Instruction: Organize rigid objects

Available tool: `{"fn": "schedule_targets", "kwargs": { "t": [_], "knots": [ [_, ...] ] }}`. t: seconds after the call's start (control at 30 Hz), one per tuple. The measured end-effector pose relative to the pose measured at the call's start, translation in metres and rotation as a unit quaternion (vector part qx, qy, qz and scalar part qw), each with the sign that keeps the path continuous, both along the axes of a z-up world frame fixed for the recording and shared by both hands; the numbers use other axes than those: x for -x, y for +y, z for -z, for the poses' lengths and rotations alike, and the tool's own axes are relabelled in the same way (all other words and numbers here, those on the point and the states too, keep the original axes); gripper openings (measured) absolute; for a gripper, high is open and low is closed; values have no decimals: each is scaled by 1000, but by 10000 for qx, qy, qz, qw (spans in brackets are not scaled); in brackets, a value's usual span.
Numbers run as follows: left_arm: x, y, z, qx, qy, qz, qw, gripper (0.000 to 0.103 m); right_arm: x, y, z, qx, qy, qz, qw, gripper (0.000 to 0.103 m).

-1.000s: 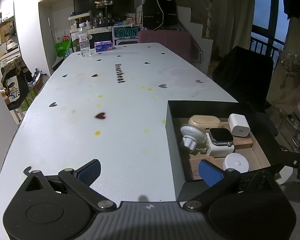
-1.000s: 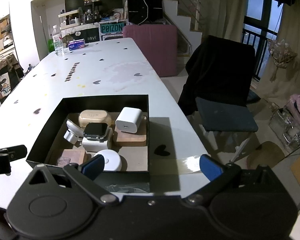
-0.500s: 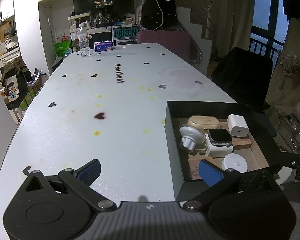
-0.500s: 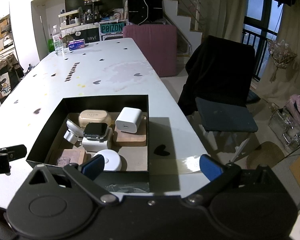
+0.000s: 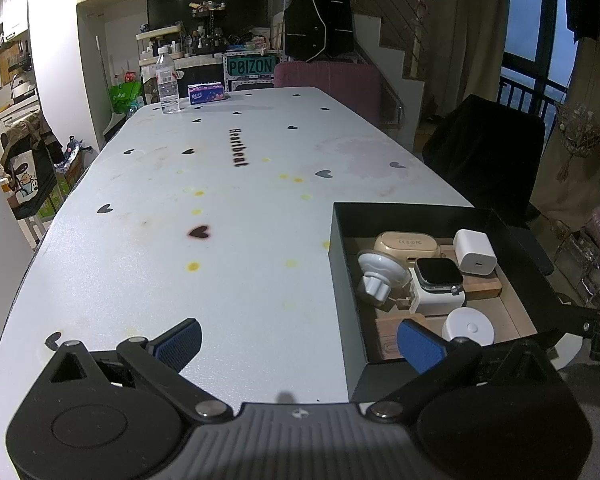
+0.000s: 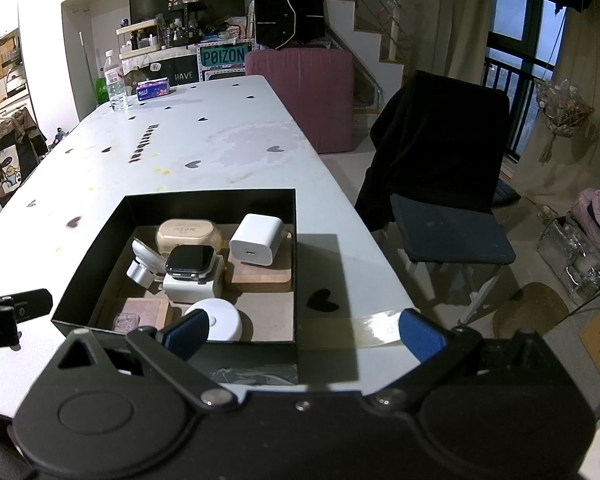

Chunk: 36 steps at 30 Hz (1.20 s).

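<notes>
A black open box (image 5: 340,248) (image 6: 96,264) sits on the white table near its right front edge. Inside lie a beige earbud case (image 5: 406,243) (image 6: 188,232), a white charger cube (image 5: 474,256) (image 6: 256,240) on a wooden block (image 6: 260,276), a smartwatch on a white stand (image 5: 438,276) (image 6: 190,262), a white suction mount (image 5: 376,276) (image 6: 144,262) and a white round puck (image 5: 468,326) (image 6: 220,318). My left gripper (image 5: 298,344) is open and empty at the box's near left corner. My right gripper (image 6: 304,334) is open and empty over the box's near wall.
The white table (image 5: 220,200) has black heart prints. A water bottle (image 5: 167,80) and a tissue pack (image 5: 206,93) stand at the far end. A dark chair (image 6: 444,184) stands right of the table. A second wooden block (image 6: 146,312) lies in the box.
</notes>
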<state>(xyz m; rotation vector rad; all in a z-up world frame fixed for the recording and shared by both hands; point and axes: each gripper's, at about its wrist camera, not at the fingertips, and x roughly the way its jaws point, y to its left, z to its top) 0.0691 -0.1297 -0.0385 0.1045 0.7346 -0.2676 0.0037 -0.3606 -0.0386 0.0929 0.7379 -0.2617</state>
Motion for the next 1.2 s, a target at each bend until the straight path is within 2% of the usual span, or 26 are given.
{"fn": "schedule_targets", "kwargs": {
  "t": [1.2],
  "knots": [
    [1,-2,0,15,4,22,10000,103,0,0,0,2,6,0,10000,102]
  ]
}}
